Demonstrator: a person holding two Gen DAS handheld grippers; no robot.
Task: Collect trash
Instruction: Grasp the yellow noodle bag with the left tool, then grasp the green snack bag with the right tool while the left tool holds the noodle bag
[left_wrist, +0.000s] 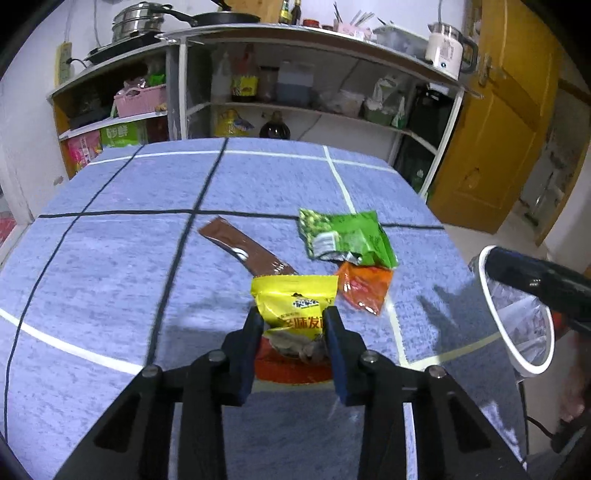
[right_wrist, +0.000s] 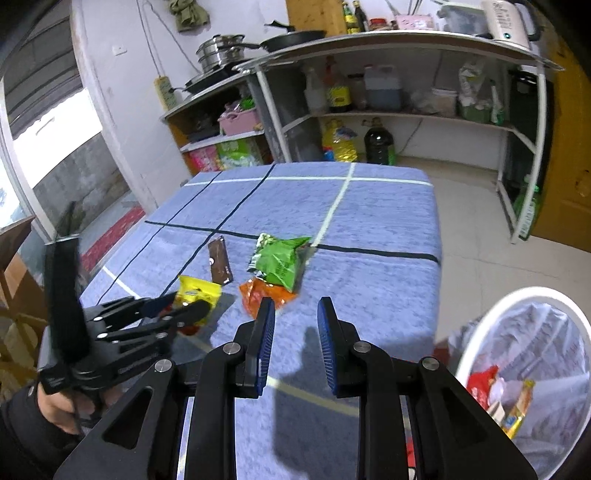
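Right, left to right: left gripper (left_wrist: 293, 319) has its jaws closing around the yellow packet (left_wrist: 293, 301), pads at both side edges, packet between them; firm pinch or not, cannot tell, so I judge the grab is in progress. To do it well: finish the squeeze before lifting, keep the pads low on the crinkled bottom end, lift straight up so the brown sachet (left_wrist: 245, 251) at its 11 o'clock isn't dragged, then swing to the white bin (right_wrist: 524, 373) off the table's 4 o'clock edge. Orange wrapper (left_wrist: 364, 286) sits at the packet's 2 o'clock, green bag (left_wrist: 347, 238) just beyond, overlapping it. Right gripper (right_wrist: 295, 325) hovers empty, jaws narrowly apart, aimed near the orange wrapper. Writing: Chinese characters on the yellow packet, partly hidden, not readable; green bag's print too blurred. Bin already holds red and yellow wrappers.
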